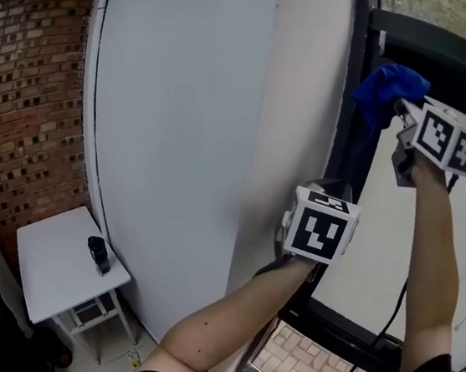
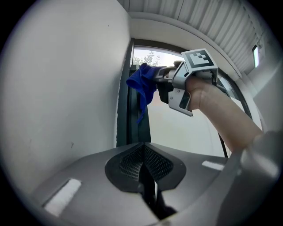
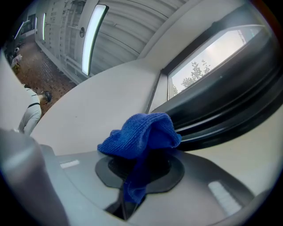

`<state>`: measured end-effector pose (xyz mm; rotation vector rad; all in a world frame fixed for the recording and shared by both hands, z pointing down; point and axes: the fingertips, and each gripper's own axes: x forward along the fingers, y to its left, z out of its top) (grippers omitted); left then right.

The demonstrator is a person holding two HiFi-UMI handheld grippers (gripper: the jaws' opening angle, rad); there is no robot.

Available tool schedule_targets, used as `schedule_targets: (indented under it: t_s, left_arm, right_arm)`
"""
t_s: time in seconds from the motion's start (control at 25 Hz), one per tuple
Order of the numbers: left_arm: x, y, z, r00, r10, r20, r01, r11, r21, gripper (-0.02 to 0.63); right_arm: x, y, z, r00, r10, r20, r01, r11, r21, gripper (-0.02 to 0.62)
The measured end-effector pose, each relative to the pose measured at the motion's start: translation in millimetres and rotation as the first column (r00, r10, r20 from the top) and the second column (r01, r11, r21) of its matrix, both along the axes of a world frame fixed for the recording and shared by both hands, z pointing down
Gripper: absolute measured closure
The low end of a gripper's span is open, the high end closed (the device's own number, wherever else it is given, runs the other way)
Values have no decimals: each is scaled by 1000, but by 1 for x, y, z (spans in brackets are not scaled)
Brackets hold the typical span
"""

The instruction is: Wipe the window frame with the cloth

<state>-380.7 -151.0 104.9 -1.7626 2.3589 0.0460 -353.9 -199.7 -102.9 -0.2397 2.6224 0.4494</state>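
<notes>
No readable text, label, brand or number anywhere. Head view: square black-white markers on left gripper [image 1: 331, 191] at 5 o'clock and right gripper [image 1: 399, 110] at 3 o'clock carried no letters.

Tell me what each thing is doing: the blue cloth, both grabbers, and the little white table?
blue cloth: bunched up, pinched in the right gripper, held high at the window frame.
right gripper: shut on the blue cloth.
left gripper: shut, holding nothing.
white table: standing upright, a small dark object on top.
</notes>
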Motion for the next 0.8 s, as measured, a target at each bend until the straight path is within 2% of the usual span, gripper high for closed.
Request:
schedule_targets:
  t_s: [0.36,0.6,0.8]
  left_arm:
    - [9,5,-35,998,24,54,-25,1000,5,612]
    - [11,-1,-42,998,36,47,-36,999,-1,612]
    - [5,-8,-34,998,45,35,-44,999,-5,612]
  right_arm:
    - [-15,7,-50,998,65,19,-66,996,55,528]
    - [-17,6,-59,970,241,6,-240,961,140,528]
    - [-25,2,-58,963,268,6,-266,952,150,528]
